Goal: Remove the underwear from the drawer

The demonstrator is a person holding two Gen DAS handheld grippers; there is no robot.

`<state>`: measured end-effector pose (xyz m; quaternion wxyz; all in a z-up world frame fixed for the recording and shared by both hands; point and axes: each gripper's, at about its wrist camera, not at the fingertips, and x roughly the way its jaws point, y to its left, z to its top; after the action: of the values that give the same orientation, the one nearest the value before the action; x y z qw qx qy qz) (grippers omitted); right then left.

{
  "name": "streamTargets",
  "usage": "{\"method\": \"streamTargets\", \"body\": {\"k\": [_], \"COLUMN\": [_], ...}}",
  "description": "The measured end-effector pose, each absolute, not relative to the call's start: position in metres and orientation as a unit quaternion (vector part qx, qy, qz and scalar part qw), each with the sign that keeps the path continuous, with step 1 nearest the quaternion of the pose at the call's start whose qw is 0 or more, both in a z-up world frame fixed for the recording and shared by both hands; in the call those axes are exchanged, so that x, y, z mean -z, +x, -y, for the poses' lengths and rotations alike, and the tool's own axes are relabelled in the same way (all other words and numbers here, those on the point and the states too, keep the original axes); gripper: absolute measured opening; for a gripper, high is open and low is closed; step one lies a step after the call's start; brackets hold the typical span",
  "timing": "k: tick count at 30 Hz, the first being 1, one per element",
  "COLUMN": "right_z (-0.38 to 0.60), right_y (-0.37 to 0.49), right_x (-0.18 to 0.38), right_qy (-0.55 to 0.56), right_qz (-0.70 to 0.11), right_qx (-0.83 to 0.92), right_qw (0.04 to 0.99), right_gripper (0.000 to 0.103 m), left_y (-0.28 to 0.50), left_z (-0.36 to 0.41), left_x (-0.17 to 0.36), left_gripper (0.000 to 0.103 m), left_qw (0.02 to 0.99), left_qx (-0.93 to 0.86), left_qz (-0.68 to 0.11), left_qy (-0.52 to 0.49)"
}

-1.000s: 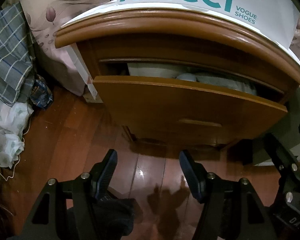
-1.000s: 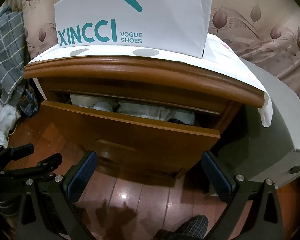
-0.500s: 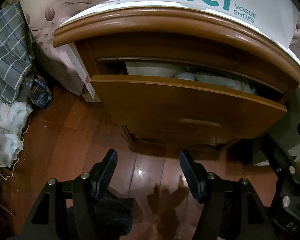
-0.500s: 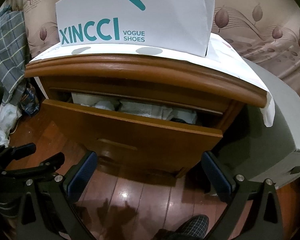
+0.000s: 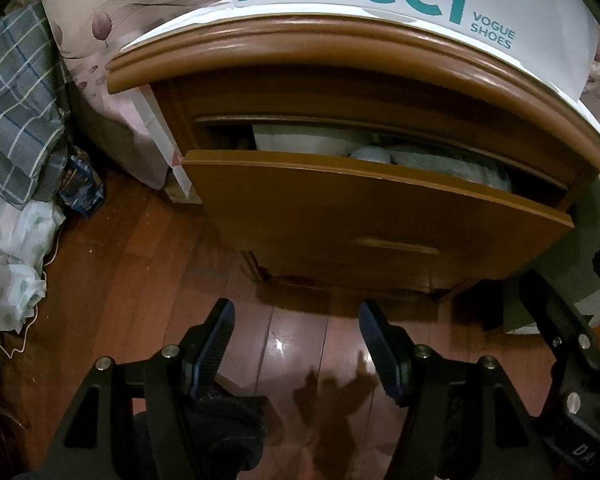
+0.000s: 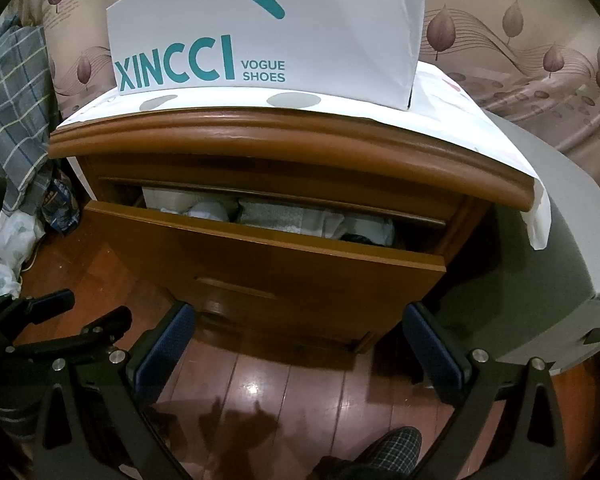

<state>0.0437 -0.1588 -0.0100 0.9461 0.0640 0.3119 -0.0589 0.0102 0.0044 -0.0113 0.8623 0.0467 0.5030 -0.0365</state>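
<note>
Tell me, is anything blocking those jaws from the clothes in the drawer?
Partly. The drawer is only part-way open, so its wooden front and the nightstand top leave a narrow slot above the folded clothes. Both the left gripper and the right gripper hang open, low before the front.
</note>
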Motion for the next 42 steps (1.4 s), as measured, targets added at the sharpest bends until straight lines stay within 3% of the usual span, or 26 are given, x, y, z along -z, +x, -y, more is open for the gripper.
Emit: {"method": "streamTargets", "body": {"k": [32,42], "right_z": [0.168,0.179], "right_y": [0.046,0.046], "right_x": [0.012,0.013], "right_qy": [0.087,0.108], "right_qz": [-0.322,-0.327], "right_qx": [0.067,0.078], "right_qw": [0.940,0.936], "right_gripper": [0.102,0.102], "left_y": [0.014,0.023], "left_z": [-0.015,-0.032], "left_x": [0.011,0.012], "left_gripper": [0.066,0.066], "left_qw": [0.860,0.849], "left_qx": [0.027,0.043], "left_qz": [-0.509,-0.525], "left_qy": [0.029,-0.045]}}
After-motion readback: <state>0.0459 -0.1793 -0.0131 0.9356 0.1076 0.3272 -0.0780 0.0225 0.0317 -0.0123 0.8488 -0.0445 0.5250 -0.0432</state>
